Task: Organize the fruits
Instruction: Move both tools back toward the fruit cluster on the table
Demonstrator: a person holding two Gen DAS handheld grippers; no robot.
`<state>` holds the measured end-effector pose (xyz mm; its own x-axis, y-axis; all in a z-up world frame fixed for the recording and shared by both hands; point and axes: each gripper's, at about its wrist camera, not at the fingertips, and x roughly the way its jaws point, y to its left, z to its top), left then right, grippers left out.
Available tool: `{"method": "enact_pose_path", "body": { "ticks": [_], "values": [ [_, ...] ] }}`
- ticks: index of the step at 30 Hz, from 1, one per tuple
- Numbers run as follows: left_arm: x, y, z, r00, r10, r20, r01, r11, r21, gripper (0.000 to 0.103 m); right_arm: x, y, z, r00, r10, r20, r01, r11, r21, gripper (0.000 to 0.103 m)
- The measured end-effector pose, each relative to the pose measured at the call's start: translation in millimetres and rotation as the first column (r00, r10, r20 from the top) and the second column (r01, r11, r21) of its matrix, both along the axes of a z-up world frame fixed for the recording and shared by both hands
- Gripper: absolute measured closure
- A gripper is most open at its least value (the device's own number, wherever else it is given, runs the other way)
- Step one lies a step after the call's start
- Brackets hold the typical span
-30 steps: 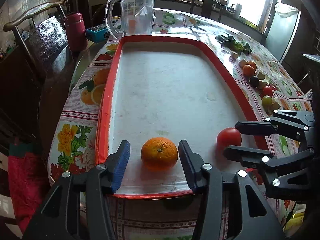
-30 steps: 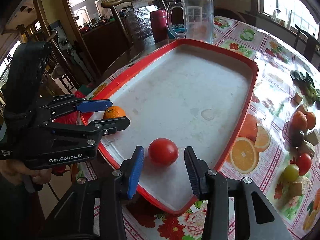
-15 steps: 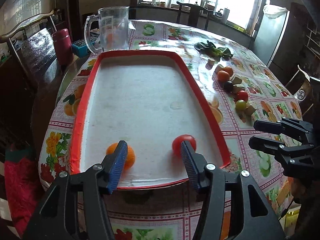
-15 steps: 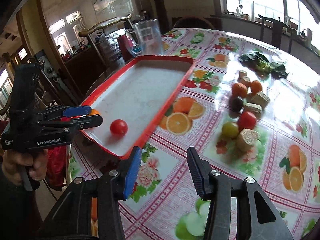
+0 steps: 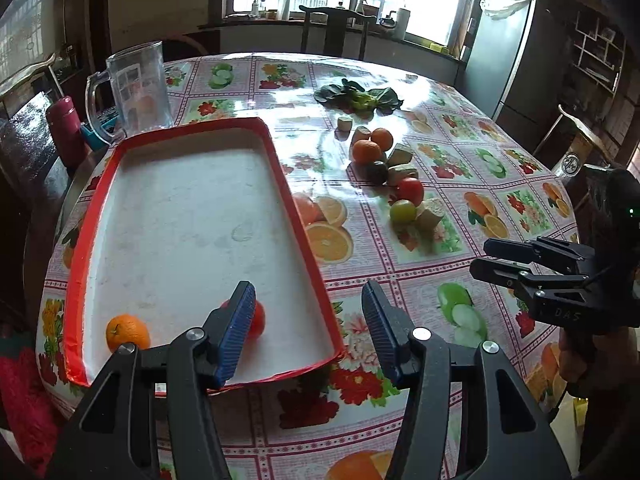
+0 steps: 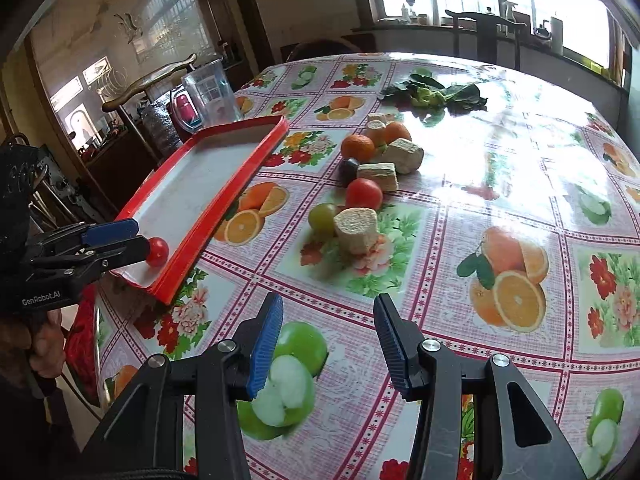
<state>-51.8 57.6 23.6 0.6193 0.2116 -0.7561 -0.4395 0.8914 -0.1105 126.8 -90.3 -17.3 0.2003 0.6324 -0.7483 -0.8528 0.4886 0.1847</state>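
A red-rimmed tray point(image 5: 296, 216) holds an orange point(image 5: 127, 333) at its near left corner and a tomato point(image 5: 258, 320), half hidden behind my left finger. My left gripper point(image 5: 308, 300) hovers open over the tray's near right corner with nothing between its fingers. My right gripper point(image 6: 328, 308) is open and empty above the bare tablecloth, right of the tray. Beyond it lies a loose pile: a tomato point(image 6: 363, 194), a green fruit point(image 6: 323, 216), oranges point(image 6: 357, 147), a dark fruit point(image 6: 347, 168) and beige chunks point(image 6: 356, 230). In the right wrist view the left gripper point(image 6: 140, 236) sits beside the tray's tomato point(image 6: 157, 251).
A clear jug point(image 5: 138, 88) and a maroon flask point(image 5: 64, 126) stand behind the tray. Leafy greens point(image 5: 360, 98) lie at the far side of the round table. Wooden chairs ring the table and a grey fridge point(image 5: 500, 60) stands at the back right.
Both grippers drew back from the tray and swung right, leaving the orange and tomato lying in it. Their jaws stand a little wider. The right gripper now faces the fruit pile.
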Motion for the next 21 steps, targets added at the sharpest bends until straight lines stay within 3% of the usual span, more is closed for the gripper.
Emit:
{"method": "enact_pose_path", "body": {
  "ticks": [17,21],
  "values": [
    [61.9,-19.9,-17.0,0.995,-0.093,-0.044,0.093,0.996,-0.020,0.049,44.2,40.5,-15.5,1.000,-0.010,-0.027,0.010,1.000,-0.005,0.056],
    [78.2,-22.6,-23.3,0.992,-0.116,-0.057,0.115,0.993,-0.028,0.049,54.9,48.7,-22.2,0.999,0.006,-0.054,-0.006,1.000,-0.001,0.069]
  ]
}}
